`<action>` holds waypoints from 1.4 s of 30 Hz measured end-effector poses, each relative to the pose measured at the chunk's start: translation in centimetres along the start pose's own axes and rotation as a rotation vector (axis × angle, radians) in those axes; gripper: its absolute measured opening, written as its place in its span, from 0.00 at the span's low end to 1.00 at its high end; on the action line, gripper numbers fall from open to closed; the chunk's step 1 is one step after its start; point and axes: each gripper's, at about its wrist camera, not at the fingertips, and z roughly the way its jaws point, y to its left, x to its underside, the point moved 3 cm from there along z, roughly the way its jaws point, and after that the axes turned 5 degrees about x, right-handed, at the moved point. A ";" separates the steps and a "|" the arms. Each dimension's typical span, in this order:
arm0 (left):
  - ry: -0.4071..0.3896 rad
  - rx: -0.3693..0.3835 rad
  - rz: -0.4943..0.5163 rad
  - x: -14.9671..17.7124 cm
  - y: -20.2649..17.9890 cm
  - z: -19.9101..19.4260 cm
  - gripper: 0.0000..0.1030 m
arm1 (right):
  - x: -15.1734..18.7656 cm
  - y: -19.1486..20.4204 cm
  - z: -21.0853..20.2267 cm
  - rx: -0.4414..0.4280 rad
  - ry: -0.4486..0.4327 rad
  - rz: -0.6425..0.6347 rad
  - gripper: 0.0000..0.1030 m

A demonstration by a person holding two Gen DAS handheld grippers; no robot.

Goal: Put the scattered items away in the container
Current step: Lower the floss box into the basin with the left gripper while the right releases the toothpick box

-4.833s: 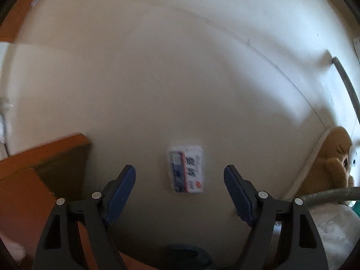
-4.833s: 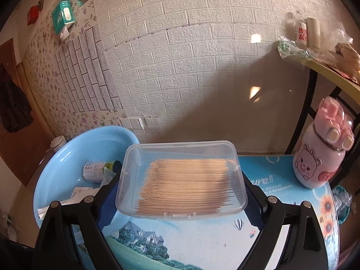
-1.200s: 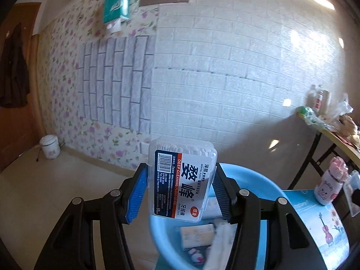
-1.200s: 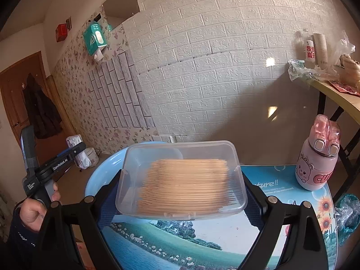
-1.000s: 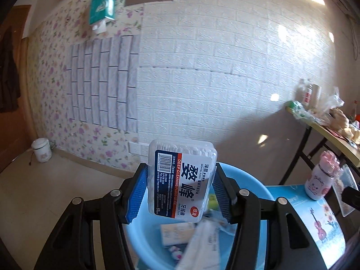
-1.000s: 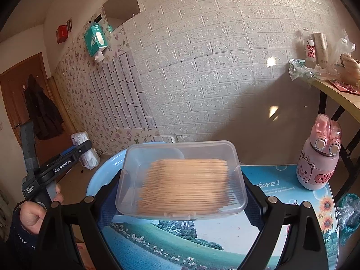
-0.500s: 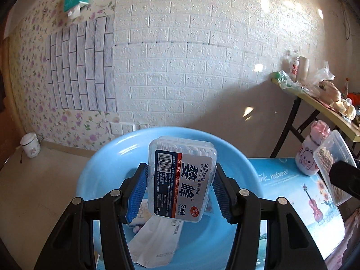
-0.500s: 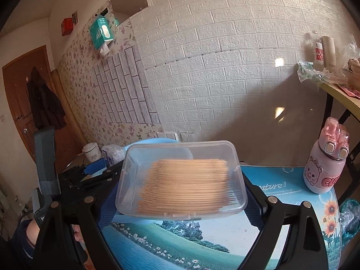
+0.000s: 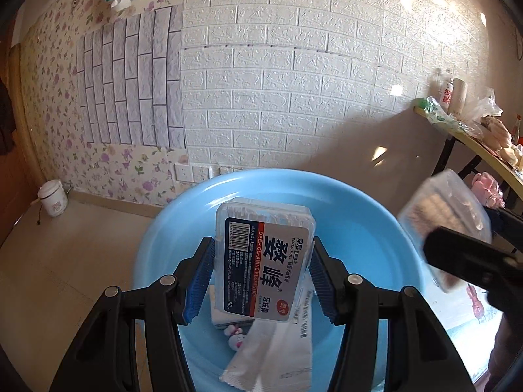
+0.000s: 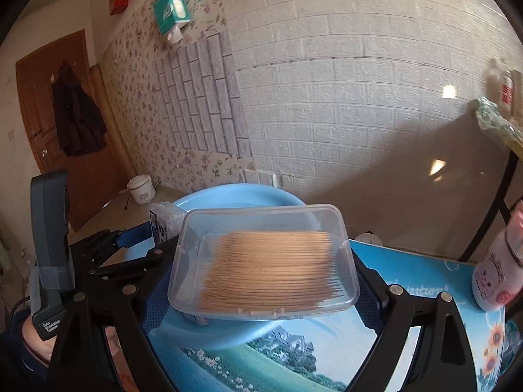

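Clear plastic dental-floss box (image 9: 264, 258) sits pinched by its sides in the left gripper (image 9: 263, 274) over the round blue plastic basin (image 9: 359, 228). Probably light, slick. Right gripper (image 10: 261, 281) fingers clamp a clear toothpick box (image 10: 268, 258).

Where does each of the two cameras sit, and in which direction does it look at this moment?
Left wrist: sits on the left gripper, looks along its fingers at the dental floss box it clamps, the blue basin below, the brick wall behind; only its own black fingers show.
Right wrist: sits on the right gripper, looks over the toothpick box it holds toward the same wall; its fingers show, and the person's left hand.
Shared: basin, both boxes, each other's gripper.
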 end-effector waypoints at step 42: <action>-0.041 -0.033 -0.027 0.1 2.0 0.5 0.88 | -0.4 -0.1 6.2 -0.033 0.113 0.042 1.00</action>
